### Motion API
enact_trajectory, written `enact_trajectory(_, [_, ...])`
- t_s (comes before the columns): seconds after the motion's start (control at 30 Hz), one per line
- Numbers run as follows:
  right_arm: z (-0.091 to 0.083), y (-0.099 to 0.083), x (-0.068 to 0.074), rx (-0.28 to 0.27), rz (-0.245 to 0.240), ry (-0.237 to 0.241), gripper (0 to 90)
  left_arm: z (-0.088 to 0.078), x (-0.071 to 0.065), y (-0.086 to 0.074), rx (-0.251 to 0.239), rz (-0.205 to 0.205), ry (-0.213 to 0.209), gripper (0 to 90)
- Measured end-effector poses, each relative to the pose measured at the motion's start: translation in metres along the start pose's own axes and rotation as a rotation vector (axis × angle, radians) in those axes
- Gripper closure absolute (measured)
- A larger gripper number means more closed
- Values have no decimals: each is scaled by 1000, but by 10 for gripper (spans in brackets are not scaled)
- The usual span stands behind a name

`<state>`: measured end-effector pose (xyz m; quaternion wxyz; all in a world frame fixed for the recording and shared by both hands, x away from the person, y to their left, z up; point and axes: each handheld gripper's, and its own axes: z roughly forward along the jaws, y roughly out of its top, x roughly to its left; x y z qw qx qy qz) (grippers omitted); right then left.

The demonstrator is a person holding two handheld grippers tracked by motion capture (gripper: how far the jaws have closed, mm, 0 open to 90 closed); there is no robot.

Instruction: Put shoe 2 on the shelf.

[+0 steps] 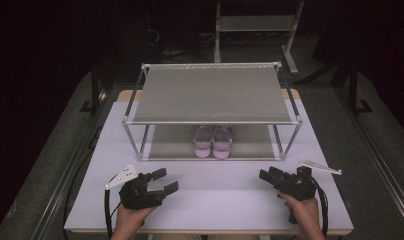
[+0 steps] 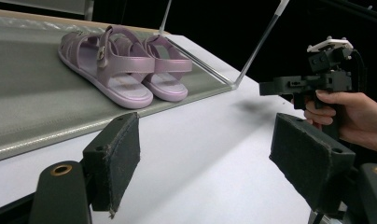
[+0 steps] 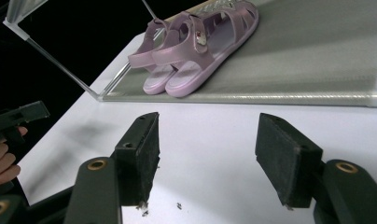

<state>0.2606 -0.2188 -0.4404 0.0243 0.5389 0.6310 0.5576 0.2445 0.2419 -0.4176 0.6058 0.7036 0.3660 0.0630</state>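
1. While both grippers rested low over the white table [image 1: 210, 200], the pair of pink sandals [image 1: 213, 141] stood on the lower shelf of the metal rack [image 1: 212, 94], near the shelf's front edge and about midway along it.
2. Left gripper [image 1: 165, 181]: jaws stood wide apart with nothing between them, pointed up and toward the rack. Its own view showed bare table between the pads [image 2: 114, 158].
3. Right gripper [image 1: 264, 175]: jaws were likewise spread and empty in its own view, pads [image 3: 141, 156] over bare table, aimed at the sandals [image 3: 196, 51].
4. Sandals sat side by side, touching, heels toward the person, straps buckled. Judgement: this placement left the heel ends easiest to reach from the front.
5. Top shelf overhung the lower one, so I judged any approach would need to come in low and level, under the front rail.
6. Both grippers were well apart from the sandals, one to each side. Judgement: open jaws and inward aim suited a reach for the shoes, not yet begun.
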Motion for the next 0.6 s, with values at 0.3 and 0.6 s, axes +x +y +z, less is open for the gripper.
enact_trajectory(0.3, [-10, -4, -1, 3, 2, -7, 382, 0, 0, 0, 0, 0, -3, 238])
enact_trajectory(0.6, [-19, -12, 0, 5, -10, -5, 375, 2, -1, 0, 3, 4, -5, 238])
